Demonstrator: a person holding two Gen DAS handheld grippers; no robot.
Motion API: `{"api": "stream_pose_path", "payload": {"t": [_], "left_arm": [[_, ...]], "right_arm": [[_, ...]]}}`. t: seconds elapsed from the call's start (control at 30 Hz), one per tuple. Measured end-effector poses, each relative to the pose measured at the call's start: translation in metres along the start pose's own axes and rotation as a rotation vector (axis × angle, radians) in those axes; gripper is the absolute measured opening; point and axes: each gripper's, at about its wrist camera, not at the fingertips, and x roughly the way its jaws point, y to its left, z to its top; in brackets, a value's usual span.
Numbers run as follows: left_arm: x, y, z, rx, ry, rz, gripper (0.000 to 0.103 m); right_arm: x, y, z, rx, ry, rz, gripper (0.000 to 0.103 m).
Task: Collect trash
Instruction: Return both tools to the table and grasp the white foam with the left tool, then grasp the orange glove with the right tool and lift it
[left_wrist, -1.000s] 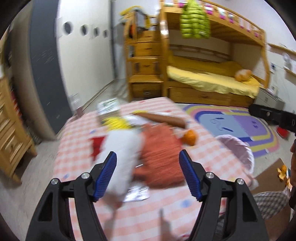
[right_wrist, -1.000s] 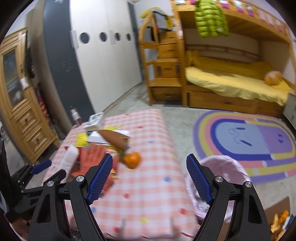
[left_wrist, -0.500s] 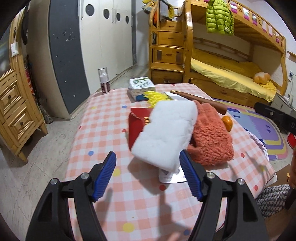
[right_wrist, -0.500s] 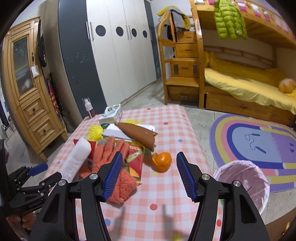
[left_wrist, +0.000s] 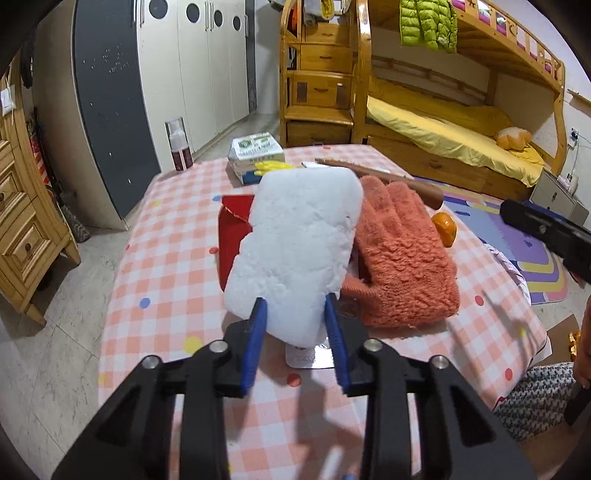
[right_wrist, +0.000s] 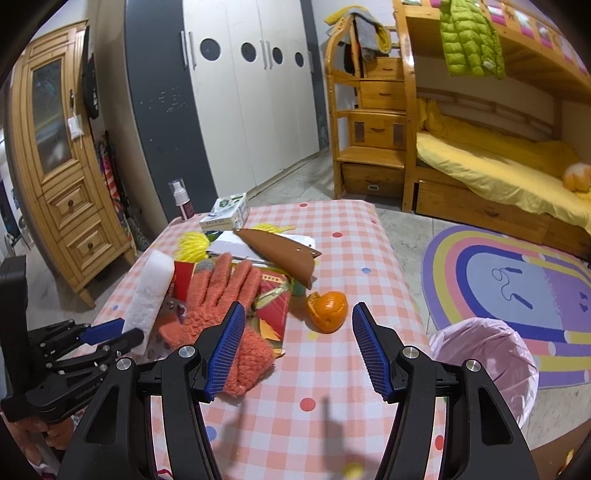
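My left gripper (left_wrist: 295, 314) is shut on the near end of a white foam block (left_wrist: 299, 247), which tilts up over the checkered table (left_wrist: 166, 258). The right wrist view shows the same block (right_wrist: 149, 291) held by the left gripper (right_wrist: 110, 332). My right gripper (right_wrist: 299, 332) is open and empty above the table, with an orange peel (right_wrist: 328, 310) just beyond its fingers. A bin lined with a pink bag (right_wrist: 484, 358) stands on the floor right of the table. A red packet (left_wrist: 232, 236) and a foil wrapper (left_wrist: 310, 358) lie under the foam.
An orange glove (right_wrist: 229, 302), a brown leather pouch (right_wrist: 280, 254), yellow mesh (right_wrist: 192, 245), a tissue pack (right_wrist: 225, 216) and a spray bottle (right_wrist: 183, 201) are on the table. A wooden cabinet (right_wrist: 62, 155) stands left, a bunk bed (right_wrist: 498, 147) right, a rug (right_wrist: 517, 277) beside the bin.
My left gripper has closed on the foam block's near end. My right gripper has moved in lower over the table toward the orange peel, still open.
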Motion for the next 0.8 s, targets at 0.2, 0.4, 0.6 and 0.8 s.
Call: {"api": "stream_pose_path", "payload": {"t": [0.2, 0.4, 0.6, 0.8], "left_arm": [[-0.035, 0.007, 0.000, -0.040, -0.118, 0.053, 0.028], [-0.039, 0.015, 0.002, -0.063, -0.130, 0.096, 0.028], [-0.035, 0.017, 0.004, -0.045, -0.122, 0.128, 0.029], [-0.027, 0.019, 0.003, -0.046, -0.091, 0.140, 0.029]], "right_arm": [[0.001, 0.015, -0.005, -0.054, 0.018, 0.029, 0.072], [0.022, 0.040, -0.018, -0.141, 0.128, 0.059, 0.080], [0.044, 0.044, -0.018, -0.099, 0.200, 0.067, 0.080], [0.068, 0.046, -0.018, -0.091, 0.273, 0.062, 0.075]]}}
